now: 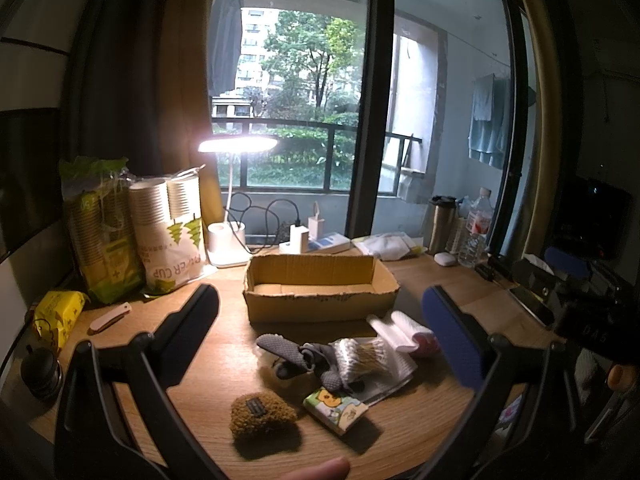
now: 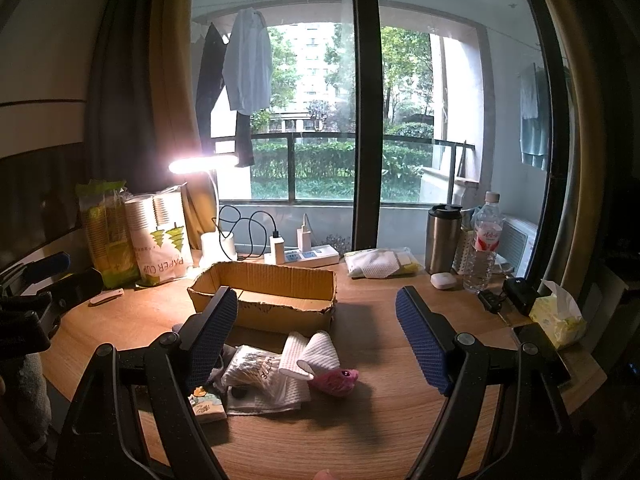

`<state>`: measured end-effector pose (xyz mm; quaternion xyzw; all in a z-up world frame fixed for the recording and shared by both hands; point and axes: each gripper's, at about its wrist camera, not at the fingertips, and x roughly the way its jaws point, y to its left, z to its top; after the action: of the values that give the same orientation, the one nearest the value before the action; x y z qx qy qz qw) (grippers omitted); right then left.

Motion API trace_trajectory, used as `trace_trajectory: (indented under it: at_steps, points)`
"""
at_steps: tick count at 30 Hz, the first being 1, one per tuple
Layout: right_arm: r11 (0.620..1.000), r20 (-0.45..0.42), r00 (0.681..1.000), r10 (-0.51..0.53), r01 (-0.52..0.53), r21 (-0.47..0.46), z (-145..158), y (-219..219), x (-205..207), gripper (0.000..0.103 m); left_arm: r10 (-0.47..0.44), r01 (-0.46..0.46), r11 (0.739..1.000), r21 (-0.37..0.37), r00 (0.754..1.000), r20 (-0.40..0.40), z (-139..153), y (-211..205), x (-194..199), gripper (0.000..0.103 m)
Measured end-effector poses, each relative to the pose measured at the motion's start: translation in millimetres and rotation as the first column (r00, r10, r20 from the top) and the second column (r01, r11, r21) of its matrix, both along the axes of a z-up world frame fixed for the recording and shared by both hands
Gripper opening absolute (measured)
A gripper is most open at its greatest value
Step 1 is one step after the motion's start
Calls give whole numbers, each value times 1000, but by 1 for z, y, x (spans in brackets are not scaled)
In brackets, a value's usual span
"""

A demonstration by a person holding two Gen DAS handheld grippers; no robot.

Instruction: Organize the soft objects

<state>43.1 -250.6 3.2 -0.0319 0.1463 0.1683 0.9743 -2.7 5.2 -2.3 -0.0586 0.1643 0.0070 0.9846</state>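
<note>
You could read "PAPER CUP" upside down on the white sleeve of paper cups [image 2: 162, 240] at the left of the desk; in the left wrist view the same sleeve [image 1: 170, 232] showed only "ER CUP". The water bottle [image 2: 485, 246] carried a red label, but its lettering was too small for you to read.

The wooden desk [image 2: 380, 432] is showing a smooth, matt grain, and the corrugated cardboard box [image 2: 264, 300] is looking rough along its torn rim. The steel tumbler [image 2: 442, 238] is gleaming with a brushed metal sheen, while the brown plush toy [image 1: 262, 414] is looking fuzzy and the white ribbed cloth [image 2: 316, 354] soft.
</note>
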Motion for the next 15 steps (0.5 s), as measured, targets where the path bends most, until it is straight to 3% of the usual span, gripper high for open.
trace_trajectory:
  at_steps: [15]
  points:
    - [1000,-13,1000,7,-7,-10,-6,7,0,84,6,-6,1000,-8,1000,-10,-2,3,0,103]
